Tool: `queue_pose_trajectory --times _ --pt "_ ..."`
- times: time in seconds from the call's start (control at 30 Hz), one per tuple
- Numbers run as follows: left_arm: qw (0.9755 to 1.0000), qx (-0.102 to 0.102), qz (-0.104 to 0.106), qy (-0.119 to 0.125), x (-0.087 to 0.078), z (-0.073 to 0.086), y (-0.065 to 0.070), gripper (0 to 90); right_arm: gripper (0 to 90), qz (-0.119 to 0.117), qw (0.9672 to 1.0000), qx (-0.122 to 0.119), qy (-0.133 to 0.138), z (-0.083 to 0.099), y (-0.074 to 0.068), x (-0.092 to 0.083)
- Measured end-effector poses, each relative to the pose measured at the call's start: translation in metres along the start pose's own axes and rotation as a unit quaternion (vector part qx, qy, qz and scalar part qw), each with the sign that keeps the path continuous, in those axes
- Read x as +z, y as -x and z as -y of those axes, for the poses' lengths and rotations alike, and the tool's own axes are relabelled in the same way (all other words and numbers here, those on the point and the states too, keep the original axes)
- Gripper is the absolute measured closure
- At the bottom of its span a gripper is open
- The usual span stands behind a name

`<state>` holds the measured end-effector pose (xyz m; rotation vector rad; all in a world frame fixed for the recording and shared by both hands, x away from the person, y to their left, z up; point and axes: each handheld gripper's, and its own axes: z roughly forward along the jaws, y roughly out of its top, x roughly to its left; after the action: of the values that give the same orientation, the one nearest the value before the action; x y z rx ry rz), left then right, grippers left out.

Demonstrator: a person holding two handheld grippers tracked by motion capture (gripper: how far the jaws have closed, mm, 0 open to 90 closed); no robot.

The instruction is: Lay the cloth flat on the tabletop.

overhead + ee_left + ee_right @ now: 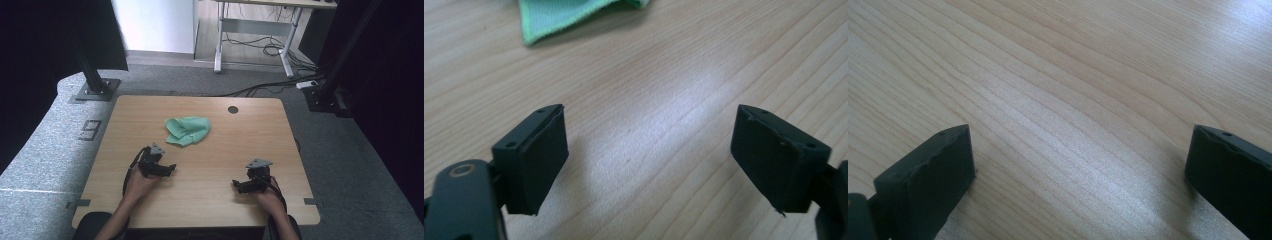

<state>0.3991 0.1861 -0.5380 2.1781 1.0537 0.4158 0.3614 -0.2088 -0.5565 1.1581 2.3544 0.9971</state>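
Cloth (188,130) crumpled on table (240,135), left gripper (649,150) – right gripper (1080,165) both spread, empty

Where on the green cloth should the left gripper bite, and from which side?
Probably the near corner of the green cloth, where a folded flap points toward the person. Come in with the left gripper from the near side, low over the table: its jaws are open, the cloth lies just ahead of them, and that doubled edge stands slightly proud.
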Motion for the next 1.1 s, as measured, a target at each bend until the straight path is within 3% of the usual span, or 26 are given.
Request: queue_pose_trajectory --times 0.57,1.1 --pt "0.9994 0.016 0.027 0.015 0.006 -0.022 0.001 31.5 0.0 0.0 1.0 0.0 0.0 0.0 0.0 0.0" --pt "0.9983 0.015 0.044 0.036 0.018 -0.052 -0.008 47.5 0.0 0.0 1.0 0.0 0.0 0.0 0.0 0.0"
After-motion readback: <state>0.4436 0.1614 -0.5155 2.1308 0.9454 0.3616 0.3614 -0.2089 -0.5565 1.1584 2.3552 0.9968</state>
